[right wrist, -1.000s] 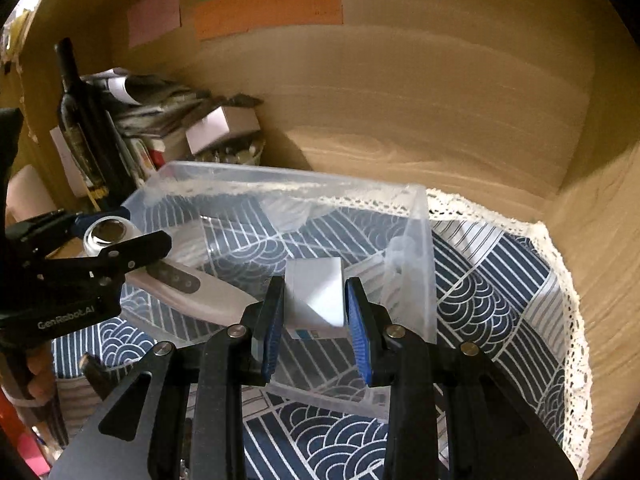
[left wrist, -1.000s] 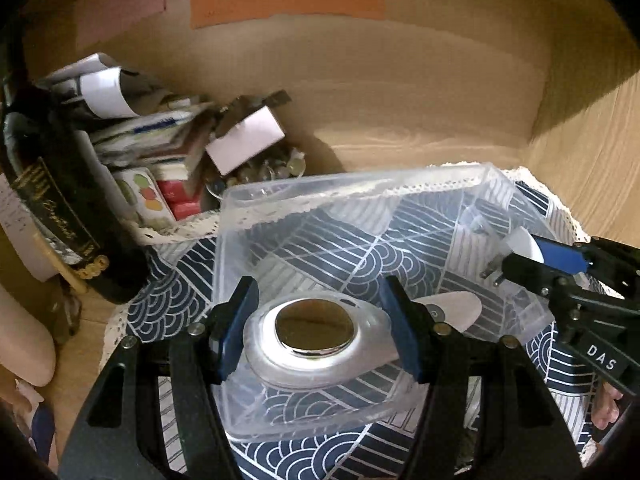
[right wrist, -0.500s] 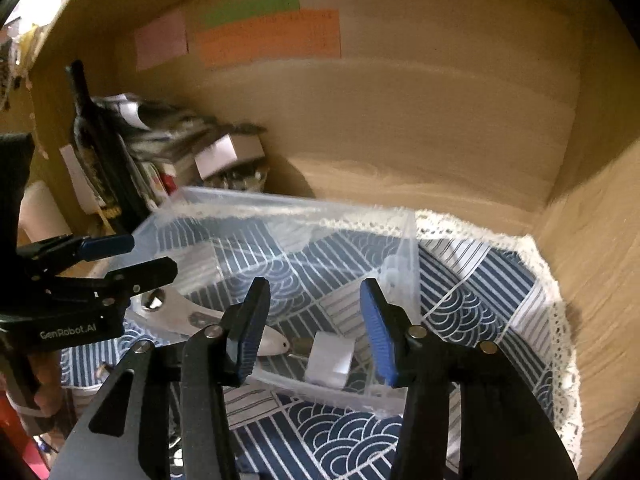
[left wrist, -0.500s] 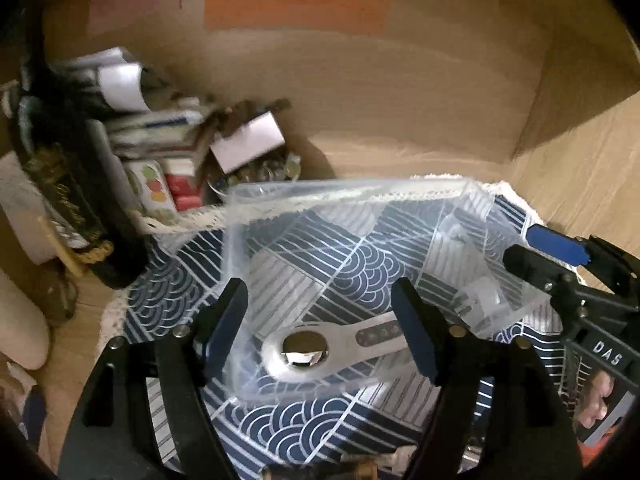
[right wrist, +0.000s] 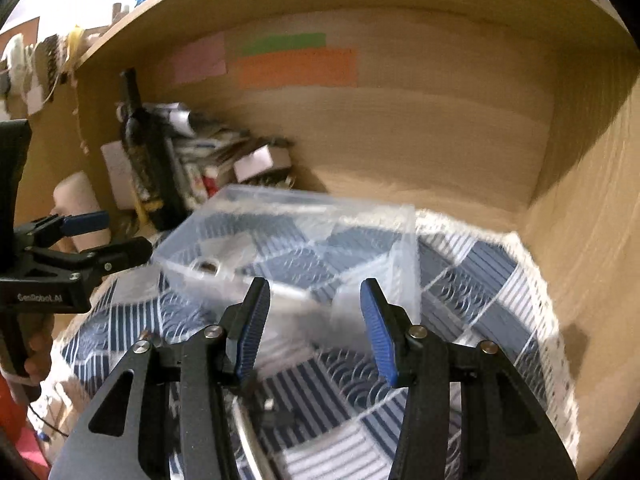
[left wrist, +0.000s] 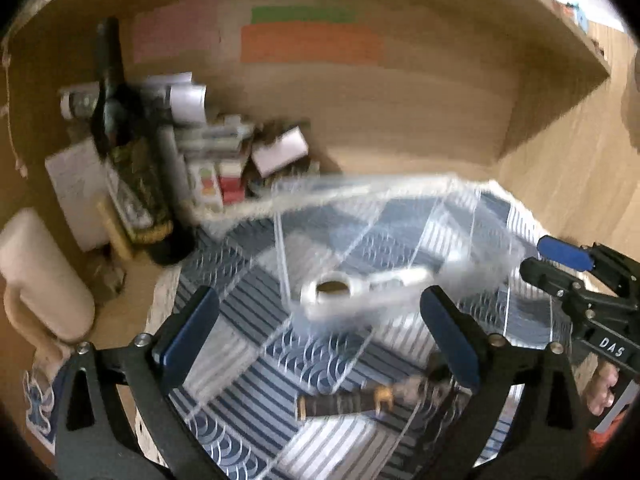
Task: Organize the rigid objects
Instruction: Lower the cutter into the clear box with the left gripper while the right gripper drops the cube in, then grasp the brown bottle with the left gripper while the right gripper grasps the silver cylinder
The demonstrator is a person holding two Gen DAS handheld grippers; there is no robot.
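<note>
A clear plastic bin (left wrist: 400, 208) (right wrist: 320, 216) stands on a blue-and-white patterned cloth (left wrist: 256, 360) (right wrist: 480, 280) inside a wooden shelf. In the bin lie a white handheld device with a round metal head (left wrist: 332, 292) (right wrist: 206, 268) and a small white box (right wrist: 348, 300). My left gripper (left wrist: 320, 332) is open and empty, pulled back in front of the bin; it also shows in the right wrist view (right wrist: 108, 236). My right gripper (right wrist: 316, 320) is open and empty, back from the bin; it also shows in the left wrist view (left wrist: 556, 264). Both views are motion-blurred.
A dark wine bottle (left wrist: 132, 160) (right wrist: 148, 152) and a pile of papers and small boxes (left wrist: 224, 148) fill the back left corner. A dark stick-like object (left wrist: 360, 400) lies on the cloth in front of the bin. Wooden walls (right wrist: 580, 240) close the right side.
Both grippers opened and let go: the white device and the white box dropped into the bin. Both grippers then pulled back and up, away from the bin.
</note>
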